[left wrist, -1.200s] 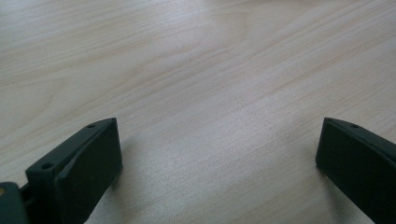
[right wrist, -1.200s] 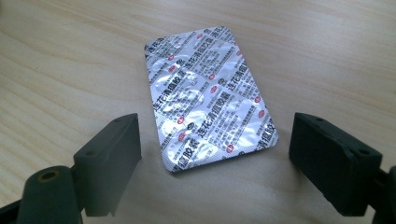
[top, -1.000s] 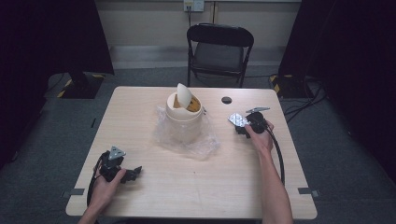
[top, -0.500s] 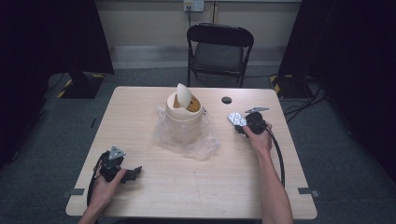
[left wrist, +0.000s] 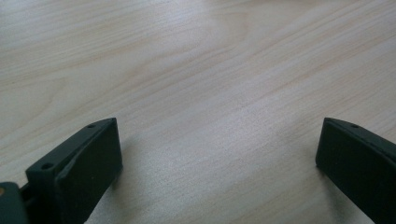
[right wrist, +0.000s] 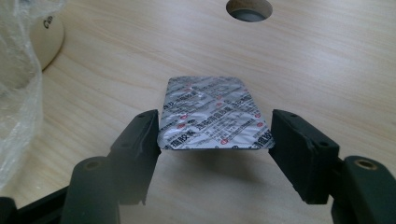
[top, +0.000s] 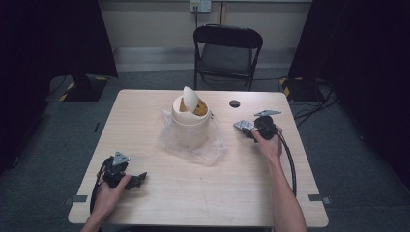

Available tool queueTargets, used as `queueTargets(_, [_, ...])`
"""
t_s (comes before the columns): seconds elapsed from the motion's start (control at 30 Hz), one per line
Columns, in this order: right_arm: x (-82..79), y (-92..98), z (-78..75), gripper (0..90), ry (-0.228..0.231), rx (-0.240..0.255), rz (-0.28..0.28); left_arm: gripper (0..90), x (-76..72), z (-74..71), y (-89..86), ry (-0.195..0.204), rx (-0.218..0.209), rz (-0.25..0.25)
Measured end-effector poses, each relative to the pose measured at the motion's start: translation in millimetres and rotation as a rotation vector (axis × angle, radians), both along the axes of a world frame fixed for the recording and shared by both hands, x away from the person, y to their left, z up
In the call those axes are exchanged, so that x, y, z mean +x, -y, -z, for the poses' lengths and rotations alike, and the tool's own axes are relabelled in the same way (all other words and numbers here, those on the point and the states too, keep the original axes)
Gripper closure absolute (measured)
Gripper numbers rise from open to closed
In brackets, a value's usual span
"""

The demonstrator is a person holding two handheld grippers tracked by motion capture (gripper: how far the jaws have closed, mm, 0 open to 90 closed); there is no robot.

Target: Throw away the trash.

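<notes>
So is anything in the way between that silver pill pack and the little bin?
Nothing solid. The right gripper holds the pill pack by its edges above bare table. The bin stands to its side with its flap tilted open; only crumpled clear plastic lies around its base.

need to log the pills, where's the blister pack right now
High view: blister pack held in the right gripper, right of the small bin, below the table hole.

The bin (top: 190,122) on its crumpled plastic sheet (top: 208,151) blocks the frame's centre; bare tabletop (top: 203,193) lies open across the lower middle.
</notes>
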State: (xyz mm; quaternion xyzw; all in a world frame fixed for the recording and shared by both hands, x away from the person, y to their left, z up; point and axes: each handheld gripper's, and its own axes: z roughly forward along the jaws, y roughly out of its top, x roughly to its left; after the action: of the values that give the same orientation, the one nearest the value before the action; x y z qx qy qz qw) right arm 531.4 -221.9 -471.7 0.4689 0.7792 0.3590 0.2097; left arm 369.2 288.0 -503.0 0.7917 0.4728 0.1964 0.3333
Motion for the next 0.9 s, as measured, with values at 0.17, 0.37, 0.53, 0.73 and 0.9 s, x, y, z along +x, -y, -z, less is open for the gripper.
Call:
queueTargets(0.17, [-4.8, -2.0, -7.4, 33.8, 0.007, 0.011, -0.003, 0.0, 0.0, -0.1, -0.1, 0.001, 0.003, -0.001])
queueTargets(0.37, [-9.9, -5.5, -21.4, 33.8, 0.015, 0.003, -0.015, 0.0, 0.0, 0.0, 0.0, 0.001, 0.001, 0.000])
queueTargets(0.53, [-13.5, -8.0, -32.6, 33.9, 0.018, 0.001, -0.024, 0.0, 0.0, -0.1, 0.0, 0.002, 0.002, -0.002])
queueTargets(0.73, [-17.7, -8.3, -41.4, 33.9, 0.020, -0.004, -0.024, 0.0, 0.0, 0.1, 0.2, 0.002, -0.003, -0.004])
queueTargets(0.9, [-20.7, -8.3, -46.8, 33.9, 0.027, -0.002, -0.024, 0.0, 0.0, 0.1, 0.2, 0.002, -0.003, -0.004])
